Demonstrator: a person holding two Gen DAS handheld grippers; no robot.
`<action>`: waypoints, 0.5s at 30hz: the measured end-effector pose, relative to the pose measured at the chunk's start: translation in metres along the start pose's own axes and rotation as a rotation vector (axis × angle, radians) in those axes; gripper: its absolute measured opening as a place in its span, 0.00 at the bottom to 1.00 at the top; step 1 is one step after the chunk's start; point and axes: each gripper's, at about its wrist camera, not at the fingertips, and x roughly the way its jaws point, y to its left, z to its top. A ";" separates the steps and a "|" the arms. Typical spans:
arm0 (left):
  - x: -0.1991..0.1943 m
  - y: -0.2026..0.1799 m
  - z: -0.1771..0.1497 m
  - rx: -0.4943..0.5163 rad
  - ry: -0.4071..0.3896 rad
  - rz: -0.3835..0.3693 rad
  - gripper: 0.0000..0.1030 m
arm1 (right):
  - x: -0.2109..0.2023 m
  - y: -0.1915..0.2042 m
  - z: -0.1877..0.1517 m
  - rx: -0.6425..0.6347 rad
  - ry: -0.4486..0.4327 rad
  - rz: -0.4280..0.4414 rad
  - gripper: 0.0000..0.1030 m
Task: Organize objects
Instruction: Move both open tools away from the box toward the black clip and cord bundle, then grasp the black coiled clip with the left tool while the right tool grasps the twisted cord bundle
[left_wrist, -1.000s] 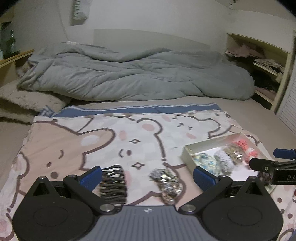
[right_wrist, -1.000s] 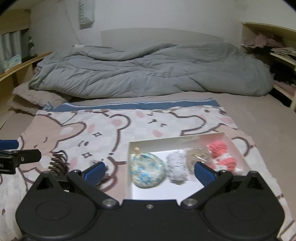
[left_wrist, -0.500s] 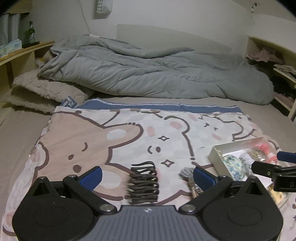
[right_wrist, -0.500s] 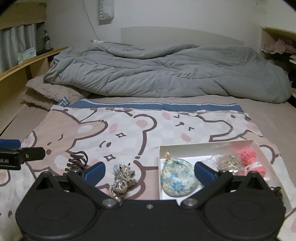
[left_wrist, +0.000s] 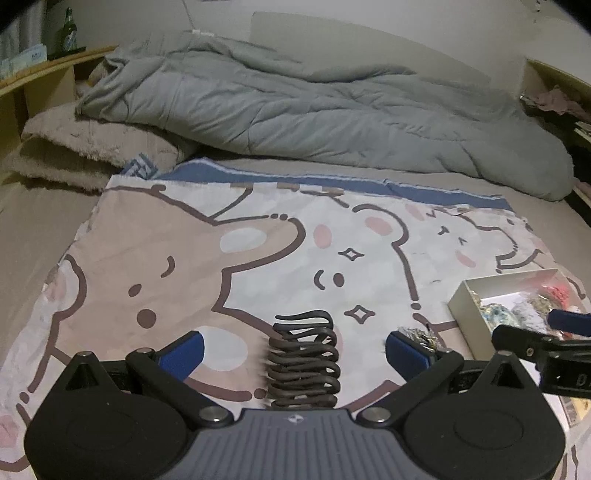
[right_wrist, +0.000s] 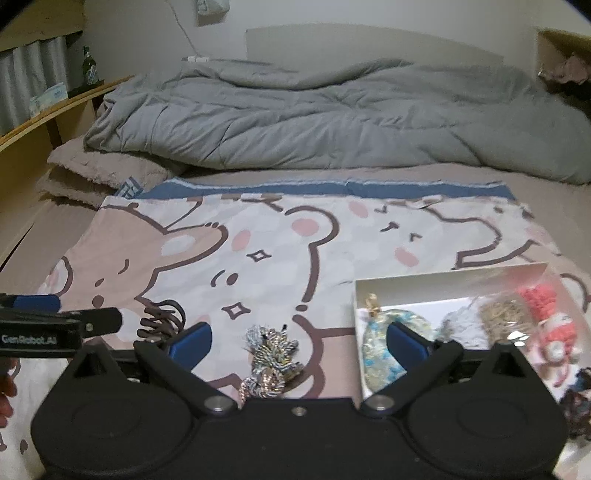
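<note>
We read "GenRobot.AI" in white letters on the side of the left hand-held gripper (right_wrist: 55, 325) where it juts into the right wrist view; in the left wrist view the right hand-held gripper (left_wrist: 554, 332) shows only the letters "DA" before the frame cuts it off. A green bottle (right_wrist: 88, 68) stands on the wooden shelf (right_wrist: 48, 118) at far left, its label too small to read.

Behind the work area we see a rumpled grey duvet (right_wrist: 332, 122) and a folded beige fleece blanket (left_wrist: 92, 144) on the bed. The bear-print cloth (left_wrist: 258, 258) carries everything.

Both hand-held grippers stand spread wide with nothing pinched. The right one's jaws have just been closing a little; the braided cord tangle (right_wrist: 269, 358), a knot of blue, gold and white threads, lies between them untouched. The dark brown wavy hair clip (left_wrist: 303, 362) lies flat on the cloth between the left one's blue pads (left_wrist: 183, 356).

The white shallow box (right_wrist: 360, 291) sits to the right on the cloth, holding a blue floral pouch (right_wrist: 376, 354), a grey fluffy piece (right_wrist: 461, 328), a straw-coloured bundle (right_wrist: 502, 317) and red knitted items (right_wrist: 543, 310). The right pad (right_wrist: 406, 347) partly hides the pouch
</note>
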 end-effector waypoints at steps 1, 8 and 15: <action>0.004 0.000 0.001 -0.002 0.004 -0.001 1.00 | 0.005 0.001 0.000 -0.002 0.009 0.005 0.90; 0.033 -0.003 0.003 0.006 0.043 0.001 1.00 | 0.041 0.007 -0.002 -0.024 0.088 0.054 0.78; 0.061 -0.003 0.001 0.003 0.082 0.009 0.99 | 0.075 0.018 -0.005 -0.049 0.160 0.054 0.68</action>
